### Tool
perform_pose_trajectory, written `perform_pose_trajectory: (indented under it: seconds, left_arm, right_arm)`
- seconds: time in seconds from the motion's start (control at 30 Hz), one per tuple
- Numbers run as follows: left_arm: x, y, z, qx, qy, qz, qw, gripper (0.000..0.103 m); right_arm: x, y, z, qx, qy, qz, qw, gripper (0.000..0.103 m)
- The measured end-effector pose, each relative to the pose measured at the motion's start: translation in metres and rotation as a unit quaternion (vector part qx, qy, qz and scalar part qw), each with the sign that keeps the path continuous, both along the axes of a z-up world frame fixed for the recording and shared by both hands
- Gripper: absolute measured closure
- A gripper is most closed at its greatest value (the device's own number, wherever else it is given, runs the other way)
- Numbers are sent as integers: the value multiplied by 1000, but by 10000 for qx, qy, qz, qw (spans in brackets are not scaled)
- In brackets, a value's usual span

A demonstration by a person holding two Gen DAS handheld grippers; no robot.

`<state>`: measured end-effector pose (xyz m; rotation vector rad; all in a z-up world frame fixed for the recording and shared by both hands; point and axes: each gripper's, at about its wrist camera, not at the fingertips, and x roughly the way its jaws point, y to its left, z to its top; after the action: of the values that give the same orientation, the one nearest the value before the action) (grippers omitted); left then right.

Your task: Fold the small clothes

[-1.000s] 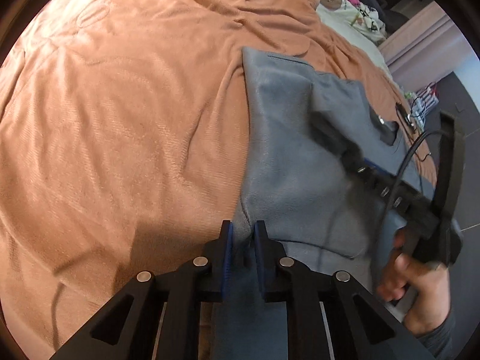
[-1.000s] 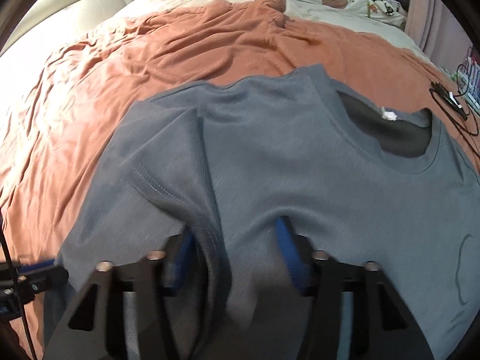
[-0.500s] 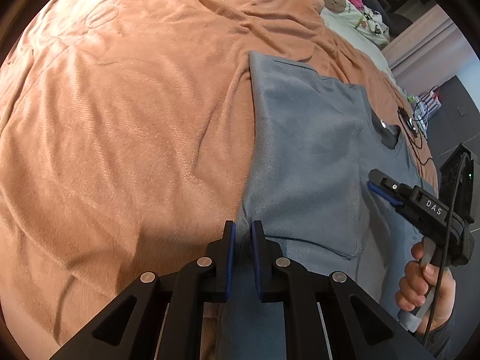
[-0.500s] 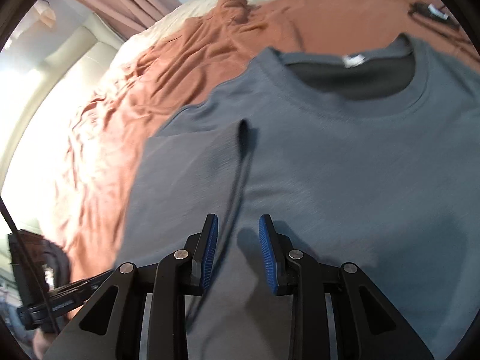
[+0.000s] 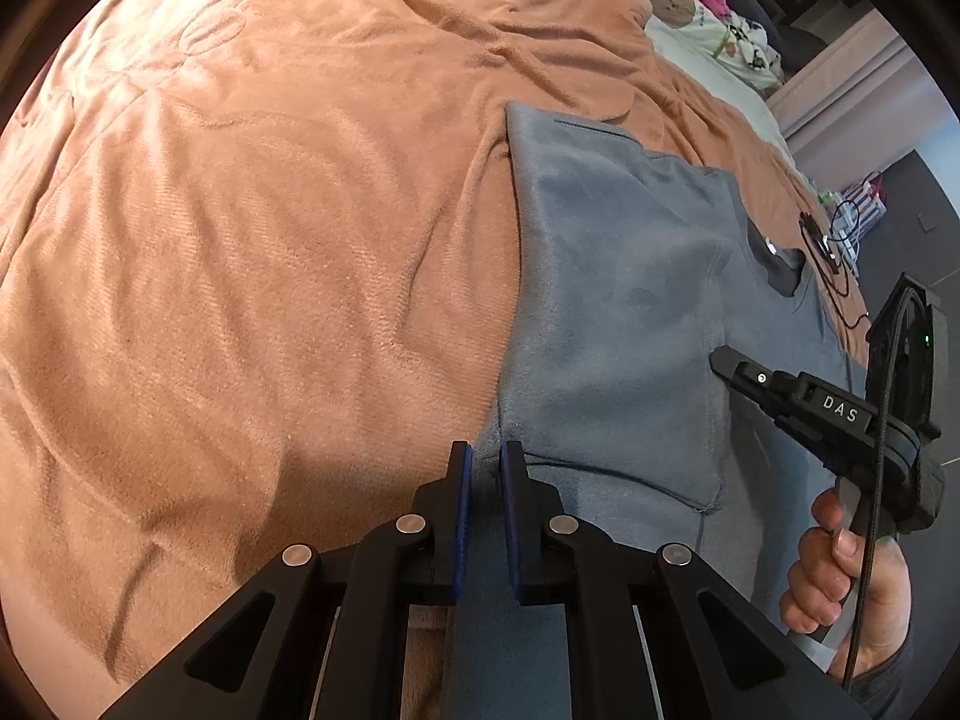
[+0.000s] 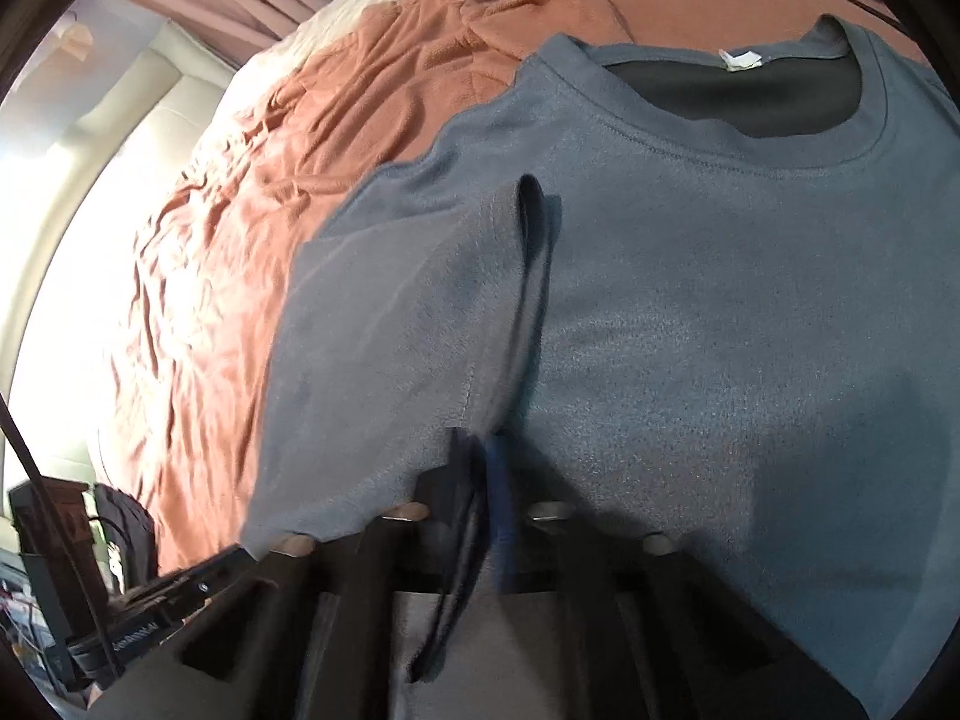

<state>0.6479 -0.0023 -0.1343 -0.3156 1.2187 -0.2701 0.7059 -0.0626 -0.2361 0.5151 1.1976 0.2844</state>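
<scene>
A grey T-shirt (image 5: 612, 312) lies flat on an orange blanket (image 5: 270, 240), its left sleeve folded in over the body. My left gripper (image 5: 483, 462) is shut on the shirt's side edge near the hem, with grey cloth pinched between the blue pads. My right gripper (image 6: 480, 450) is shut on the long edge of the folded-over sleeve part (image 6: 420, 330); the dark fold runs down between its fingers. In the left wrist view the right gripper (image 5: 723, 357) rests low on the shirt, held by a hand (image 5: 840, 576). The collar and white label (image 6: 741, 60) lie at the far end.
The orange blanket (image 6: 252, 210) covers the bed, wrinkled on the left. Pale bedding with a bear print (image 5: 672, 0) lies at the head end. A black cable (image 5: 828, 252) sits on the blanket past the collar. The bed's edge and floor are at right.
The right gripper let go of the sleeve, rolled and sank onto the shirt, then closed its jaws on the folded edge. The left gripper kept still with its hold.
</scene>
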Motion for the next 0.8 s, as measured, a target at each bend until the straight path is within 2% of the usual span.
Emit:
perform_pose_trajectory:
  seconds: [0.27, 0.37, 0.4, 0.43, 0.5, 0.57, 0.63, 0.8]
  left_arm:
    - [-5, 1, 7, 42, -23, 64, 10000, 95]
    - [-11, 4, 12, 40, 15, 111, 9999, 95]
    - [-13, 5, 14, 51, 4, 139, 9999, 95]
    - [-16, 6, 19, 66, -34, 167, 9998, 95]
    - [-18, 8, 26, 80, -76, 203, 9997, 95]
    - [-17, 9, 31, 101, -92, 251, 9996, 93]
    - [-12, 8, 35, 121, -37, 306, 9995, 92]
    - [-3, 0, 49, 169, 142, 416, 9989, 91]
  right_arm:
    - [-35, -10, 18, -31, -266, -188, 9995, 103]
    - [-41, -8, 20, -378, -262, -129, 9989, 103]
    - [-42, -7, 19, -325, -212, -106, 9992, 102]
    - [-42, -8, 17, -223, -76, -82, 9997, 99]
    - [-41, -10, 18, -235, 154, -70, 9996, 79]
    - [-40, -10, 27, -98, -35, 3, 9999, 41]
    - [-41, -10, 38, -165, -224, 61, 9996, 38]
    - [-43, -26, 56, -97, -107, 215, 9997, 38]
